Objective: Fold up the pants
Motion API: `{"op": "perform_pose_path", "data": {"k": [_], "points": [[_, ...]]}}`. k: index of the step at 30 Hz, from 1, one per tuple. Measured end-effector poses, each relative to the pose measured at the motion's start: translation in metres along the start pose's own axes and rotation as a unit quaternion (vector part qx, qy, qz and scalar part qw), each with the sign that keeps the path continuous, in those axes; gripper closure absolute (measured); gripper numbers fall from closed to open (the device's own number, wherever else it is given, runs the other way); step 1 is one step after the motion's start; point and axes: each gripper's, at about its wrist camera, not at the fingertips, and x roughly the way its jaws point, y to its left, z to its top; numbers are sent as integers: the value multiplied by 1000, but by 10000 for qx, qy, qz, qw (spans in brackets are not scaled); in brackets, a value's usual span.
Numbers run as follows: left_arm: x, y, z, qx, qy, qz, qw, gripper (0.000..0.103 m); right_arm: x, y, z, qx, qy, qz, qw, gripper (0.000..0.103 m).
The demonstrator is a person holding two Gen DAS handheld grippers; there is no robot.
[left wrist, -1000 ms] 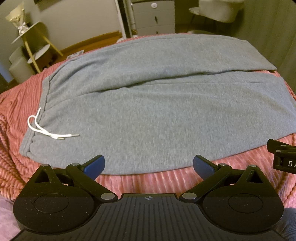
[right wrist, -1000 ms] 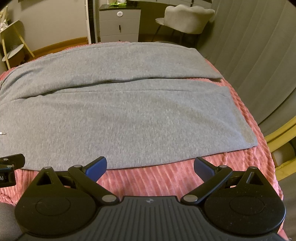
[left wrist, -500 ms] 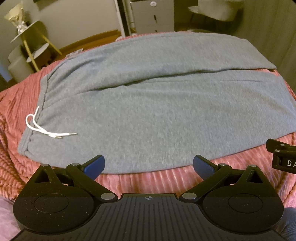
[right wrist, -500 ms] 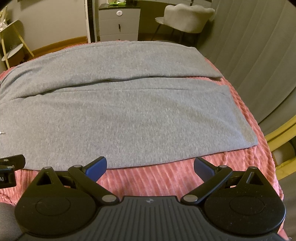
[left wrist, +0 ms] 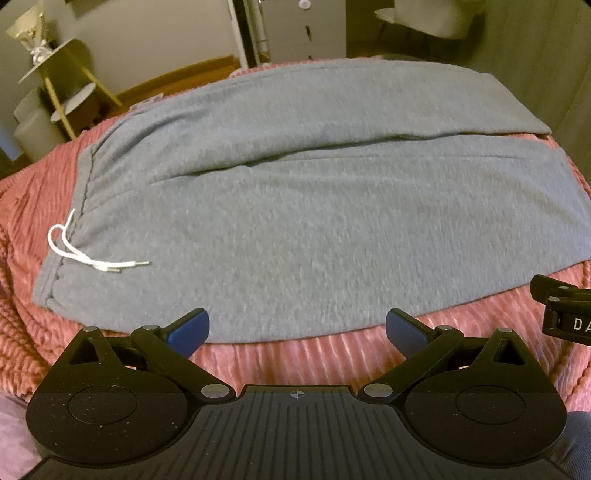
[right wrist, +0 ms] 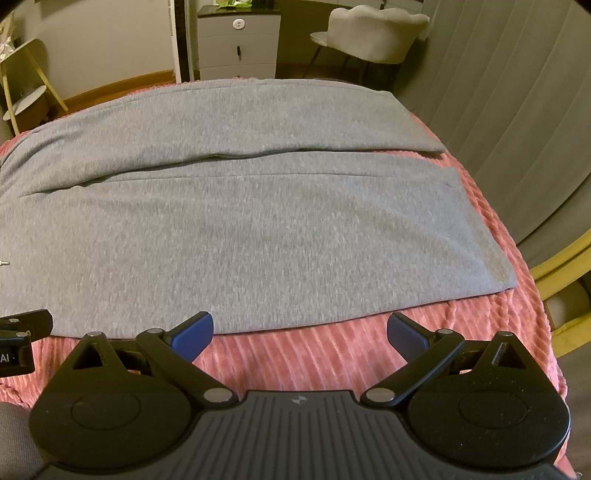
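Over on the far left, a small yellow-legged side table (left wrist: 62,77) stands on the floor past the edge of the bed. A pink ribbed blanket (left wrist: 26,221) covers the bed, and the grey pants (left wrist: 314,229) lie flat across it, lengthwise from left to right. The waistband is at the left end, where the white drawstring (left wrist: 88,254) loops off the hem and trails back onto the grey cloth. Both legs run off to the right; the far leg overlaps the near one a little along a long soft ridge.

The left gripper (left wrist: 297,328) hovers just at the near edge of the pants, about the hip part. Its blue-padded fingers (left wrist: 188,330) are spread wide with nothing between them; one pad sits over the hem of the cloth, the other over bare blanket. I cannot tell whether either pad touches.

Further right, the right gripper (right wrist: 300,330) hangs over the near edge of the lower leg, and its fingers (right wrist: 194,332) are likewise wide apart and empty, the left pad over the cloth's edge and the right pad over the pink blanket (right wrist: 332,354). From this side the pants (right wrist: 258,229) end in two cuffs near the bed's right edge, the near cuff reaching closer to the corner.

Beyond the bed stand a grey drawer unit (right wrist: 238,44) and a pale upholstered chair (right wrist: 373,33), with a grey curtain (right wrist: 509,92) down the right side.
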Motion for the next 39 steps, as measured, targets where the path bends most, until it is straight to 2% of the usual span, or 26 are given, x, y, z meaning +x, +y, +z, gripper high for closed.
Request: {"op": "perform_pose_path", "data": {"k": [10,17,27,34,36,37,39], "points": [[0,0,-1,-20,-37,-19,10000,0,1,-1,-1,-9,-7,9,10000,3],[1,-1,-2,84,287,114,9995,0,1,-1,-1,-2,5,17,10000,3],[3,-2,-2,36,334,142,9993,0,6,-2,-2,31,15,58,10000,3],[2,-4,1,-199,201,18,9996,0,18,-15,0,231,66,401,9989,3],[4,-3,4,-332,220,-75,9992,0,33,-25,2,395,335,645,9966,3],[5,-2,8,-442,289,-246,9983,0,38,-28,3,461,446,785,9948,3],[8,2,16,-578,223,-285,9977,0,51,-37,11,577,557,1076,9910,3]]}}
